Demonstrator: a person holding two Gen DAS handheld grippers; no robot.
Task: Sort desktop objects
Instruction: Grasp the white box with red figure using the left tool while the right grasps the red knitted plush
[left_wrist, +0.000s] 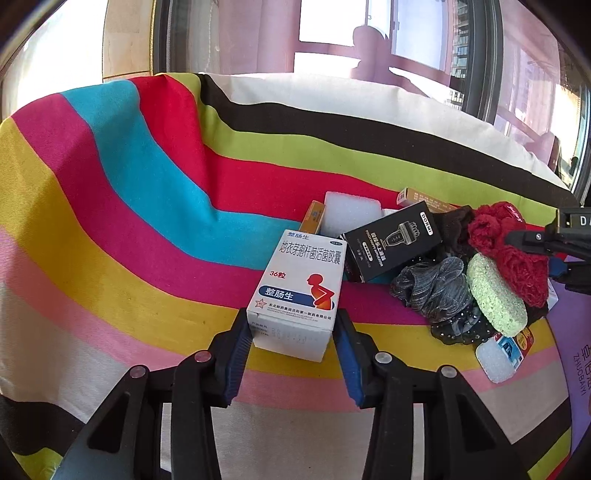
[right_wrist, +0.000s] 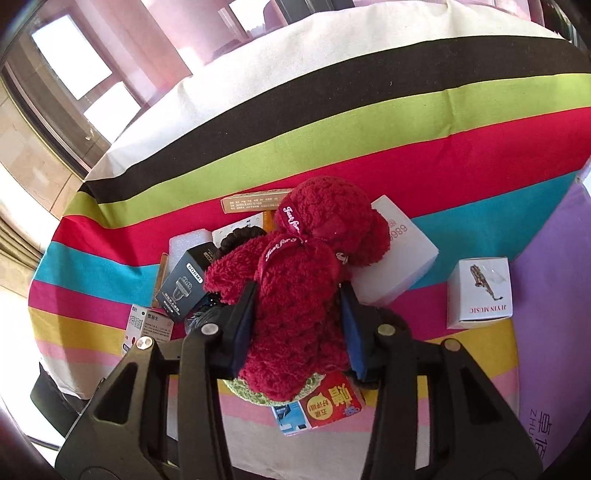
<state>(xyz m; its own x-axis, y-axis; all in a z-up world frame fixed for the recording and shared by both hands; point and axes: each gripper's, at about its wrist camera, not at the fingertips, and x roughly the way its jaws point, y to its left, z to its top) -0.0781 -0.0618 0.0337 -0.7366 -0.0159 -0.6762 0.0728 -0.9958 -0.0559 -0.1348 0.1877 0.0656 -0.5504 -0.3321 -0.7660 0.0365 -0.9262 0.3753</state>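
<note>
Fuzzy knitted red scrunchie (right_wrist: 295, 295); glossy cardboard medicine box (left_wrist: 299, 295)

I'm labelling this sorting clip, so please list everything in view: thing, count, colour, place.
medicine box: 1, white with blue and red print, on the striped cloth between the left jaws
shaver box: 1, black, leaning behind the medicine box
knitted items: 2 with white-lettered bands, dark red, on the pile between the right jaws
grey scrunchie: 1, shiny grey, right of the medicine box
green block: 1, pale speckled green, on the pile
foam pads: 2, white, one behind the boxes, one at the pile's near edge
music box: 1, white, far right
striped cloth: 1, multicoloured, covering the table
left gripper: black, blue pads against the medicine box
right gripper: black, closed on the knitted items
</note>
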